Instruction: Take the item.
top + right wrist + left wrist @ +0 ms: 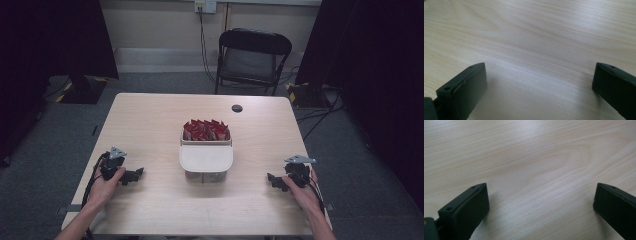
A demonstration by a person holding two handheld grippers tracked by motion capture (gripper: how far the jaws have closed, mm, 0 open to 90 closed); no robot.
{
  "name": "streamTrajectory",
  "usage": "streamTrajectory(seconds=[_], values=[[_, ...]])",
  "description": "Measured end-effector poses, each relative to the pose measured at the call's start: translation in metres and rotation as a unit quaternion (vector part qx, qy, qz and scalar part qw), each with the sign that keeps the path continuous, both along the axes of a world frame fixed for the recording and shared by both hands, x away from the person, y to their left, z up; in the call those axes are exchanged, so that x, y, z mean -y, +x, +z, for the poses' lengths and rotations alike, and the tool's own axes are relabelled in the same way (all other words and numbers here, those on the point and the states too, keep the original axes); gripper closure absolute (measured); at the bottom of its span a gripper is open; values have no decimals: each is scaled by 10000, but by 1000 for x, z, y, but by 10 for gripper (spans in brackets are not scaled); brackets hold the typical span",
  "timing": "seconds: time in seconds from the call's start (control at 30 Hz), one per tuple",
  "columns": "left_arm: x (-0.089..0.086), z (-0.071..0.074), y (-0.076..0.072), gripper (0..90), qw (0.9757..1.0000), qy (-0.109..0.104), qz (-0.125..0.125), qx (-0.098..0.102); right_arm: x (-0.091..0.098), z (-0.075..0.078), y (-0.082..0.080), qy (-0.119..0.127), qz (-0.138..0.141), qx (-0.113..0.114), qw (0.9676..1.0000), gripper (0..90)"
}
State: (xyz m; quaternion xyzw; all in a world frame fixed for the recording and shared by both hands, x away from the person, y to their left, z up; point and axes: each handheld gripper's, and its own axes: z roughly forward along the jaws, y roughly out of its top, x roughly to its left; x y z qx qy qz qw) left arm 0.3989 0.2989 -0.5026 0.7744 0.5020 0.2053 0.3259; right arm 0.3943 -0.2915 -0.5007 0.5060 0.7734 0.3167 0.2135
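Left claw (136, 175), right claw (273, 180): black. Table (150, 120): pale wood grain. Box (206, 161): cream. Packets (206, 130): red.

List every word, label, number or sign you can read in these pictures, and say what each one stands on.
None can be read.
Red packets in the box: any print is too small and blurred to read.
Wall socket: no legible marking.
Yellow and black striped marks on the floor: a pattern, no words.
Table and both grippers: no text shows.

A box (206, 162) sits mid-table (150, 120) with packets (205, 130) in its far compartment; the left gripper (134, 176) rests left of it, the right gripper (274, 180) right, a chair (252, 55) behind
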Motion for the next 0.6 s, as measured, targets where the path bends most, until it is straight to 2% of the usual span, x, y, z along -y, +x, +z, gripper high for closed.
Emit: streamTrajectory(seconds=[0.2, 0.4, 0.47, 0.5, 0.53, 0.6], values=[[0, 0, -1, 1, 10000, 10, 24, 13, -1, 0, -2, -1, -108, -10, 9999, 0], [0, 0, -1, 1, 10000, 6, 31, 17, -1, 1, -1, -24, -71, -36, 10000, 6], [0, 0, -1, 2, 10000, 9, 51, 13, -1, 3, -1, -32, -150, -2, 9999, 74], [0, 0, -1, 2, 10000, 5, 49, 11, 0, 4, -1, -32, -240, 74, 9997, 169], [0, 0, -1, 1, 10000, 11, 52, 12, 0, 5, -2, 12, -282, 108, 9995, 209], [0, 0, -1, 2, 10000, 9, 53, 13, 1, 5, -2, -54, -295, 115, 9995, 114]])
